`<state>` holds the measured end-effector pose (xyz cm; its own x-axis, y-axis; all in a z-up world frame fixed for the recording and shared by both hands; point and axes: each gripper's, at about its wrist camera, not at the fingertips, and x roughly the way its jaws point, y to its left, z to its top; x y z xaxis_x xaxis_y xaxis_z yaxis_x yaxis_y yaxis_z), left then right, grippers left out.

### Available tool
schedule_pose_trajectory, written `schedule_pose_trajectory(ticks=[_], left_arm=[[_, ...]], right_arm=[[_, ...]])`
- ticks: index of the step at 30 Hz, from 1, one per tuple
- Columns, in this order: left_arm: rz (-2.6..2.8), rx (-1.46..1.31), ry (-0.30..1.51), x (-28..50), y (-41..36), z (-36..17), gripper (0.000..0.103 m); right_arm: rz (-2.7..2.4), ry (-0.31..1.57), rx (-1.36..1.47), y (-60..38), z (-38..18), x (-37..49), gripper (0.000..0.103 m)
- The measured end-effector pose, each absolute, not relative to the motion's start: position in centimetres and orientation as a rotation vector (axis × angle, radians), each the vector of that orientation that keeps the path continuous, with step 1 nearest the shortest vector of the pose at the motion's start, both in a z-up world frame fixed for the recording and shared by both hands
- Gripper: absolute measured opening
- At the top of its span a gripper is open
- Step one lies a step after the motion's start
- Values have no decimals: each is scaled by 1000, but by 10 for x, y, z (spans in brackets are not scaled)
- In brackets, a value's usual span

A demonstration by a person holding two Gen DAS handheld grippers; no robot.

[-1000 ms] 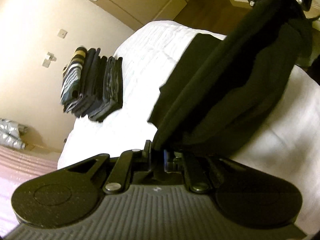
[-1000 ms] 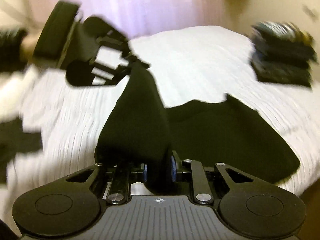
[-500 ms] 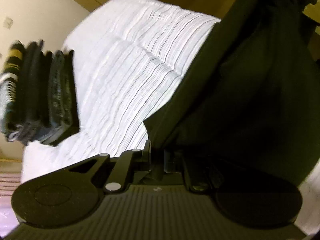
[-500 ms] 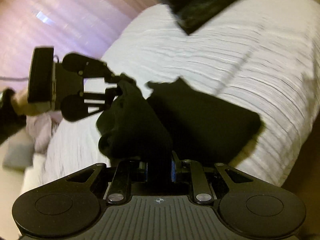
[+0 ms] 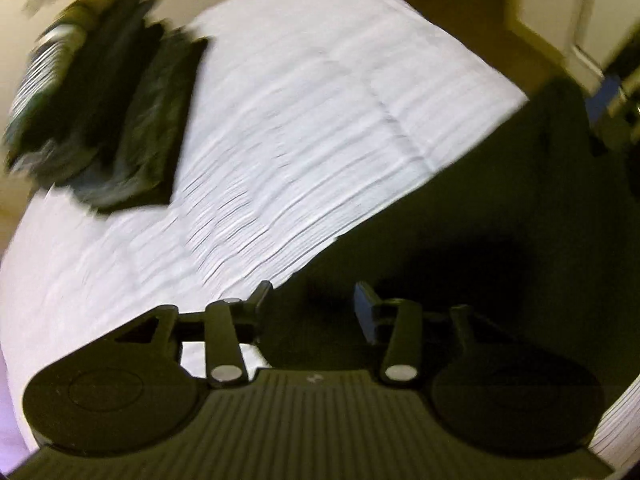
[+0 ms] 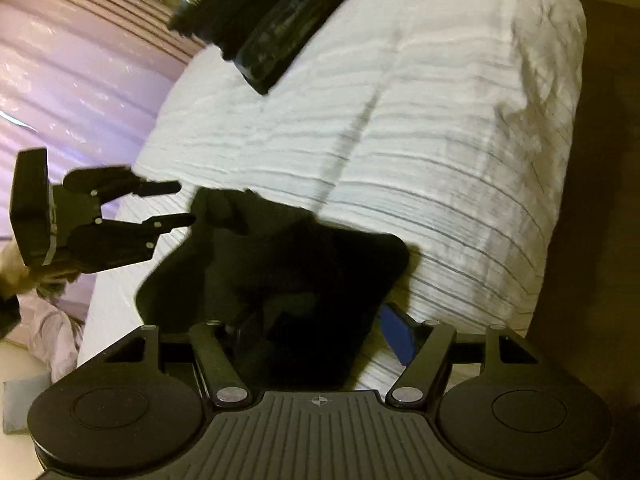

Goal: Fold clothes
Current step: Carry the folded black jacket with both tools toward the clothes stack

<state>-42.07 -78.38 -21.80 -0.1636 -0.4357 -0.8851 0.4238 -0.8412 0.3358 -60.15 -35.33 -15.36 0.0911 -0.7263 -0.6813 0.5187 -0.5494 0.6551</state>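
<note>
A black garment (image 6: 304, 264) lies folded on the white ribbed bedspread (image 6: 420, 140) near the bed's edge. It also fills the right of the left wrist view (image 5: 480, 240). My right gripper (image 6: 320, 320) is open, its jaws spread over the near end of the garment. My left gripper (image 5: 312, 300) is open, just above the garment's edge. It also shows in the right wrist view (image 6: 180, 204), open, its fingertips just left of the garment's far corner.
A stack of folded dark clothes (image 5: 108, 120) sits on the far corner of the bed, also in the right wrist view (image 6: 276, 16). Pink curtains (image 6: 72, 72) hang behind the bed. Wooden floor (image 6: 600, 200) lies past the bed's right edge.
Both grippers have opened and let go of the black garment. It has dropped from being held up between them onto the bedspread, folded over.
</note>
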Motion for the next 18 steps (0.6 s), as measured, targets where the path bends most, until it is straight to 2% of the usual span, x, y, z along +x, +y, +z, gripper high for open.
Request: schedule_pose_trajectory(ticks=[7, 8, 9, 10, 18], left_arm=[[-1980, 1491, 202, -382, -762, -217, 42], [-1984, 1491, 207, -383, -758, -221, 42], [-1991, 1488, 204, -384, -755, -223, 42], [-1997, 1485, 202, -387, -753, -226, 42], [-1919, 1523, 231, -393, -774, -269, 42]], right_arm=[[-1672, -292, 1354, -385, -157, -605, 68], [-1677, -318, 1383, -388, -163, -609, 62], [-1679, -346, 1420, -388, -169, -613, 46], [-1683, -382, 1458, -387, -172, -617, 20], [-1754, -474, 1605, -367, -207, -628, 18]])
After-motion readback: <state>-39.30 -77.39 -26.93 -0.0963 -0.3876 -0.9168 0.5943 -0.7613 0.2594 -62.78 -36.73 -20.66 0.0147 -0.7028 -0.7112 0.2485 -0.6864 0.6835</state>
